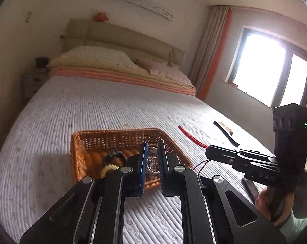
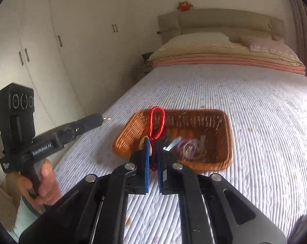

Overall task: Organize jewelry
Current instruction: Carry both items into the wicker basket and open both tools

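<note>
An orange wicker basket (image 1: pixel 78 148) sits on the bed; it also shows in the right wrist view (image 2: pixel 228 142). It holds several jewelry pieces: a pale beaded bracelet (image 1: pixel 108 167), a dark piece (image 1: pixel 114 155), purple beads (image 2: pixel 191 148). My left gripper (image 1: pixel 152 144) is shut on a silver clip (image 1: pixel 152 149) over the basket. My right gripper (image 2: pixel 152 140) is shut on a red braided cord bracelet (image 2: pixel 157 122), whose loop sticks up in front of the basket. The red cord (image 1: pixel 191 136) also shows in the left wrist view at the right gripper's tip.
A black strap-like piece (image 1: pixel 226 134) lies on the white quilted bedspread (image 1: pixel 92 105) to the right. Folded blankets and pillows (image 1: pixel 121 69) lie at the headboard. A nightstand (image 1: pixel 33 81) and wardrobe (image 2: pixel 51 50) stand left; a window (image 1: pixel 269 69) is right.
</note>
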Tool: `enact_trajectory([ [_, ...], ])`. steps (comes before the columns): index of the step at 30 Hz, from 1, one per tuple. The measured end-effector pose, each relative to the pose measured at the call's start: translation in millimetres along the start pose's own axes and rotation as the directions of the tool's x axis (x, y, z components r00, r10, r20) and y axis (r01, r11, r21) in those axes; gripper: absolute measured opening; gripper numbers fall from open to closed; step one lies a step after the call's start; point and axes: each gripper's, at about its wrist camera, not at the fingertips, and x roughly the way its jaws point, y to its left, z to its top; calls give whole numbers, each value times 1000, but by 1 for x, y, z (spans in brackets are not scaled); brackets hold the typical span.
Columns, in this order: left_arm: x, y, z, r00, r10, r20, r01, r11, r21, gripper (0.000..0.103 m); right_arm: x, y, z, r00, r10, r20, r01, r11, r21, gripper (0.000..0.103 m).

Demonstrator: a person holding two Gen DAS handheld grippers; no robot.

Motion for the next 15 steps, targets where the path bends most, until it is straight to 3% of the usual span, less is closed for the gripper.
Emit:
enact_trajectory([
  [4, 50, 19, 8, 995, 85, -55, -86, 996, -22, 9, 46, -15, 23, 998, -46, -34, 46, 999, 7, 5],
  [8, 103, 38, 1, 969, 176, -175, -188, 981, -51, 9, 103, -36, 32, 989, -59, -136, 68, 996, 60, 5],
  [15, 133, 61, -18, 954, 186, -237, -215, 971, -103, 9, 168, -57, 25, 960, -106, -260, 133, 987, 88, 5],
])
